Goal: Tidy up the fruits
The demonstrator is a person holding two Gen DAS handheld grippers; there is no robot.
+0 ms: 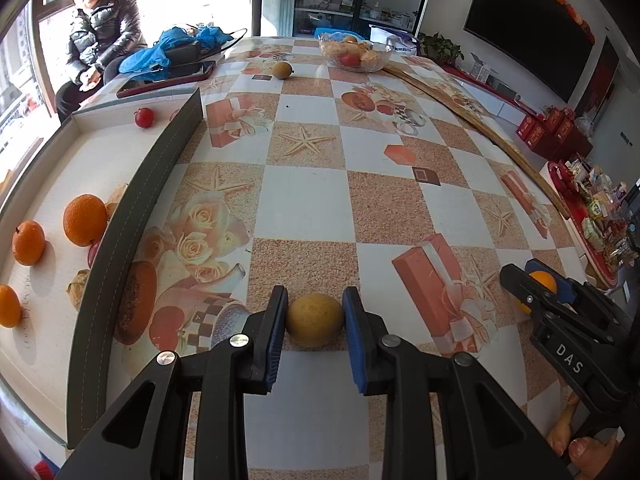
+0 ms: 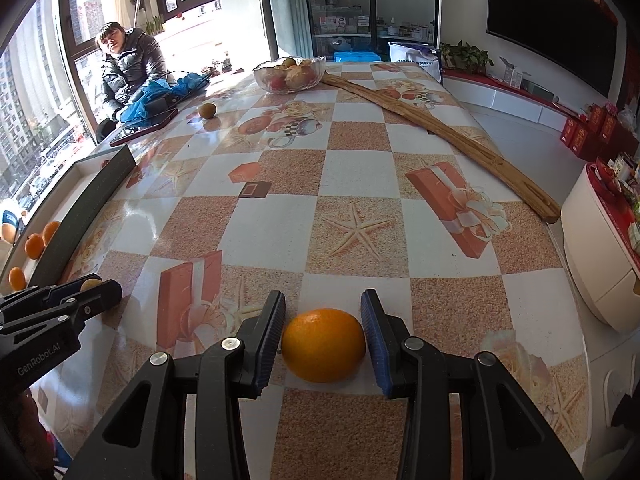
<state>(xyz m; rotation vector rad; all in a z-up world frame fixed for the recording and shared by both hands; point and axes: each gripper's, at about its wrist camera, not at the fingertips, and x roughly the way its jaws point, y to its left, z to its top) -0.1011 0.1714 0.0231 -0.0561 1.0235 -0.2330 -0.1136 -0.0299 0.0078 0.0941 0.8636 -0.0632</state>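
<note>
The shallow white cardboard tray with a dark side wall (image 1: 120,216) at far left already holds several oranges. The left gripper (image 1: 315,316) is clamped on a small round yellow-brown fruit (image 1: 315,320) above the patterned tablecloth (image 1: 304,184), pads at its widest girth. The right gripper (image 2: 323,340) is clamped likewise on a round orange citrus fruit (image 2: 323,345). Both fruits are probably light, firm and smooth-skinned; round bodies tend to roll, so grip across the middle with moderate force.

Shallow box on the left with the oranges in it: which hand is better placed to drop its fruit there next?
Probably the left. The left gripper, shut on the yellowish-brown fruit, sits right beside the box. The right gripper holds its orange farther out over the table, with the left gripper between it and the box.
</note>
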